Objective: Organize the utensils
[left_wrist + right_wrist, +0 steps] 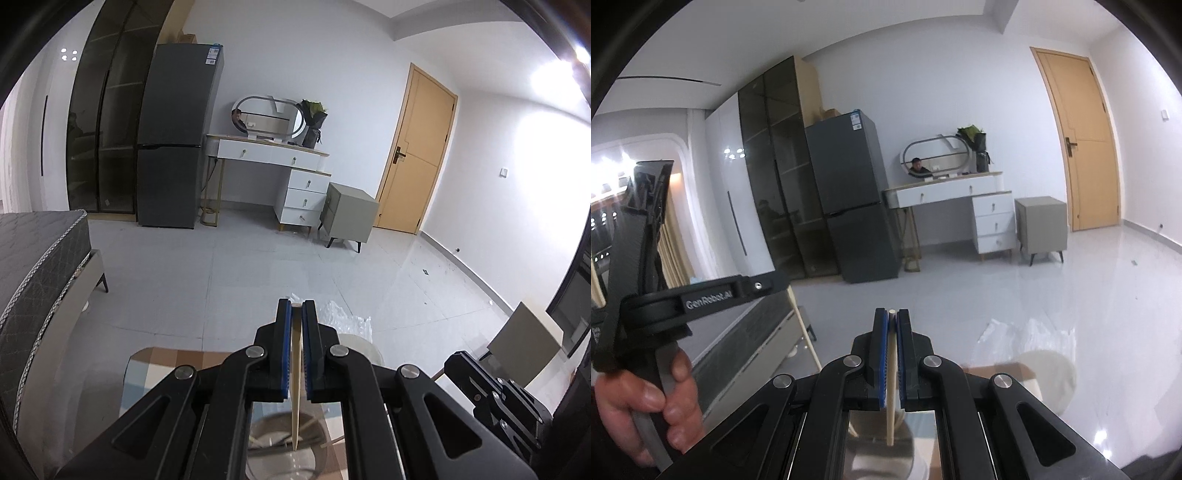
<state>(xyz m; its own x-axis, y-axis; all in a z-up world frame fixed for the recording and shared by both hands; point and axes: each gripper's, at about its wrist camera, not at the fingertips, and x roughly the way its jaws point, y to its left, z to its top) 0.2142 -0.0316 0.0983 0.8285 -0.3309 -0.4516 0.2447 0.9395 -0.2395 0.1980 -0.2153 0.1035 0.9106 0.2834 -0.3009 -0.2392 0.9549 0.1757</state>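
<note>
My left gripper (296,306) is shut on a pale wooden chopstick (295,387) that runs back between the blue pads toward the camera, above a round glass container (284,450) with other utensils inside. My right gripper (892,314) is shut on a second pale wooden chopstick (891,387), held the same way over a pale cup-like holder (882,458). Both grippers are raised and point out over the room. The left gripper's body (701,295), held by a hand, shows at the left of the right wrist view, with its chopstick (805,328) slanting below it.
A checkered mat (166,365) lies on the table below. A round white stool (1049,373) and clear plastic wrap (343,314) are on the floor just beyond. A bed (33,266) stands at left; fridge (177,136), dresser (273,158), cabinet and door lie far off.
</note>
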